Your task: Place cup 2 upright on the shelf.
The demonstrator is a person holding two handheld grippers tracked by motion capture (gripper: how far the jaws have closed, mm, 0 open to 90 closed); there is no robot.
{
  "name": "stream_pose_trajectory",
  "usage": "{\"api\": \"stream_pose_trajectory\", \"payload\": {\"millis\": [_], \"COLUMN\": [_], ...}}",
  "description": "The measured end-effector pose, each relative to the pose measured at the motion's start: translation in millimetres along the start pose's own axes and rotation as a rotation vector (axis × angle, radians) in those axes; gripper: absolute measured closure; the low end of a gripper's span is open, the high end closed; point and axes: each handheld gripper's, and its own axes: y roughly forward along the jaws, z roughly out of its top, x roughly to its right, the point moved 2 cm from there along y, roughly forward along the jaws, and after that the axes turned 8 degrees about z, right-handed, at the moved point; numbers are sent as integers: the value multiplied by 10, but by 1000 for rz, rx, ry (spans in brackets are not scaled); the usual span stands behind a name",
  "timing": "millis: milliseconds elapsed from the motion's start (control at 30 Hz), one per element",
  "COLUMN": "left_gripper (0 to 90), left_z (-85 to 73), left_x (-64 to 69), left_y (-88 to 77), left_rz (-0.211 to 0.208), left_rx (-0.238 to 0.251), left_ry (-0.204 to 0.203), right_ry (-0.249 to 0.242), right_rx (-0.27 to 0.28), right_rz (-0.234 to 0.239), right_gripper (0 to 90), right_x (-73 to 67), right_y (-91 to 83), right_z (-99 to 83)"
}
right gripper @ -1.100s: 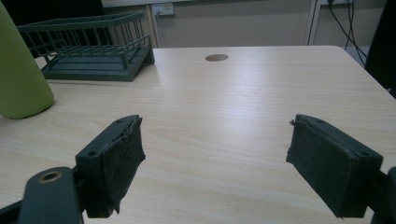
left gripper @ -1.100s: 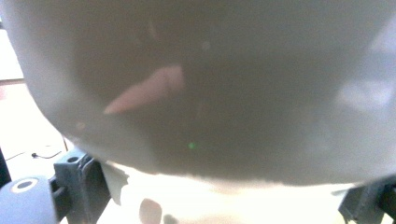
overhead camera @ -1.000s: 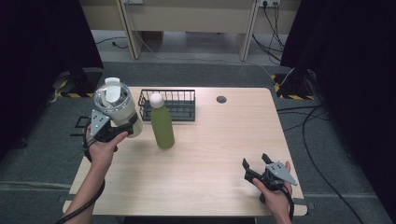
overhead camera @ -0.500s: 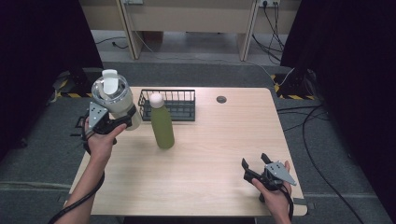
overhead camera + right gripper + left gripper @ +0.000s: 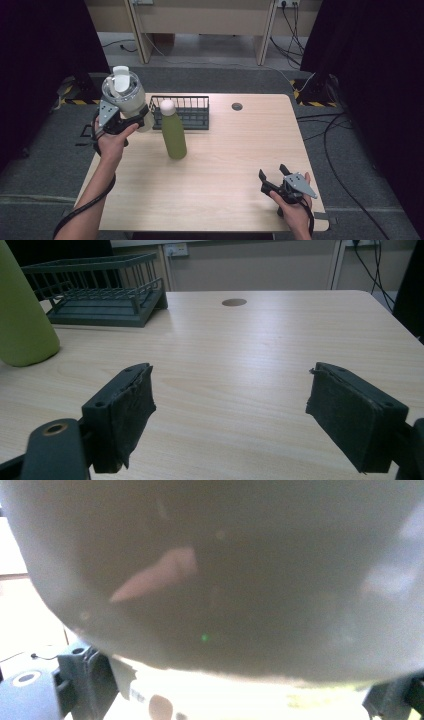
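Observation:
My left gripper point(image 5: 136, 120) is shut on a wide pale grey bottle point(image 5: 124, 96) with a white flip lid. It holds the bottle upright in the air over the table's far left corner. Up close in the left gripper view, the grey bottle point(image 5: 225, 580) sits between the two jaws. A green bottle point(image 5: 173, 134) with a white cap stands on the table just right of it, also seen as a green bottle point(image 5: 20, 315) at the left edge of the right gripper view. My right gripper point(image 5: 272, 172) rests open near the front right edge, and between the pads of this right gripper point(image 5: 230, 405) there is nothing.
A dark wire basket point(image 5: 192, 112) stands at the back of the wooden table point(image 5: 225, 165), behind the green bottle. A round cable hole point(image 5: 237, 106) lies at the back right. Cables trail on the floor to the right.
My left gripper has lifted the grey bottle higher and a little farther back. The right gripper and the green bottle have stayed put.

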Motion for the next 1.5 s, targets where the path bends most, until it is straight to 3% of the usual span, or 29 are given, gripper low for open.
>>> {"api": "stream_pose_trajectory", "payload": {"millis": [467, 1000, 1500], "left_gripper": [94, 94, 94], "left_z": [-2, 124, 93], "left_x": [-15, 3, 40], "left_y": [270, 534, 741], "left_rz": [-6, -18, -30], "left_rx": [-24, -15, -33], "left_ry": [-2, 6, -3], "right_ry": [6, 10, 12], "right_rx": [-2, -3, -2], "right_rz": [-8, -13, -19], "right_gripper": [182, 183, 184], "right_x": [28, 44, 63], "right_y": [5, 10, 5], "right_z": [-3, -9, -14]}}
